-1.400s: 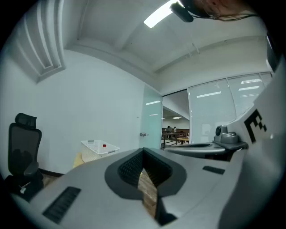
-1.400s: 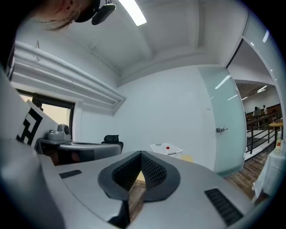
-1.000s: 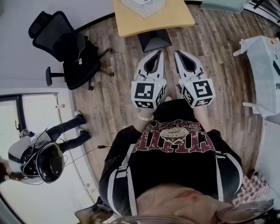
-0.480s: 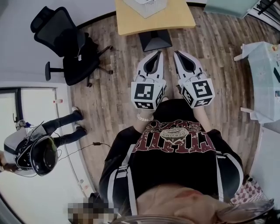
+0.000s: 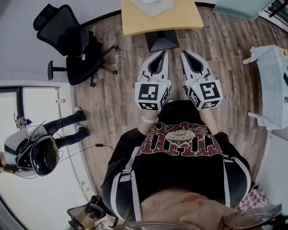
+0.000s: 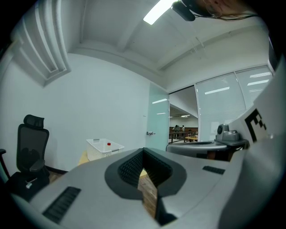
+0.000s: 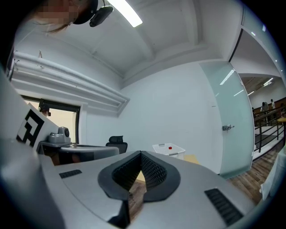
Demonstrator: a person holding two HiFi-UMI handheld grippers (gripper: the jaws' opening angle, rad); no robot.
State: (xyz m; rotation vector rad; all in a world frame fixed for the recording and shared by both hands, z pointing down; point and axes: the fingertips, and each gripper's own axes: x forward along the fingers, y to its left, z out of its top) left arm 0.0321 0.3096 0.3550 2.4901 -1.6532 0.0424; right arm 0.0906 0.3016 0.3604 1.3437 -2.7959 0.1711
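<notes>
Head view: left tool (image 5: 163, 54) and right tool (image 5: 183, 53) were held side by side in front of the person's chest, tips pointing toward the desk (image 5: 135, 22) and well short of it, above bare floor (image 5: 117, 99). The white basket (image 5: 153, 4) sat on the desk at the top edge of the frame, with the chair (image 5: 67, 45) off to the left. Compared with a second before, desk and chair had slid a little to the right in frame, while both tools kept the same pose, so the change read as a small shift of the head and not as a reach. Left gripper view: left tool (image 6: 143, 151) was closed, tips meeting, with only floor showing through the notch behind them; it gripped nothing. Basket (image 6: 103, 147), with a red thing (image 6: 108, 144) inside it, and chair (image 6: 31, 147) had both drifted slightly right since the earlier frame; the glass door (image 6: 158, 120) did likewise. Right gripper view: right tool (image 7: 140, 153) was also closed and empty. Basket (image 7: 168, 149), chair (image 7: 117, 143) and door (image 7: 228, 120) had moved only slightly. Net change: minor drift, jaws unchanged, basket untouched and far ahead of both tools.
</notes>
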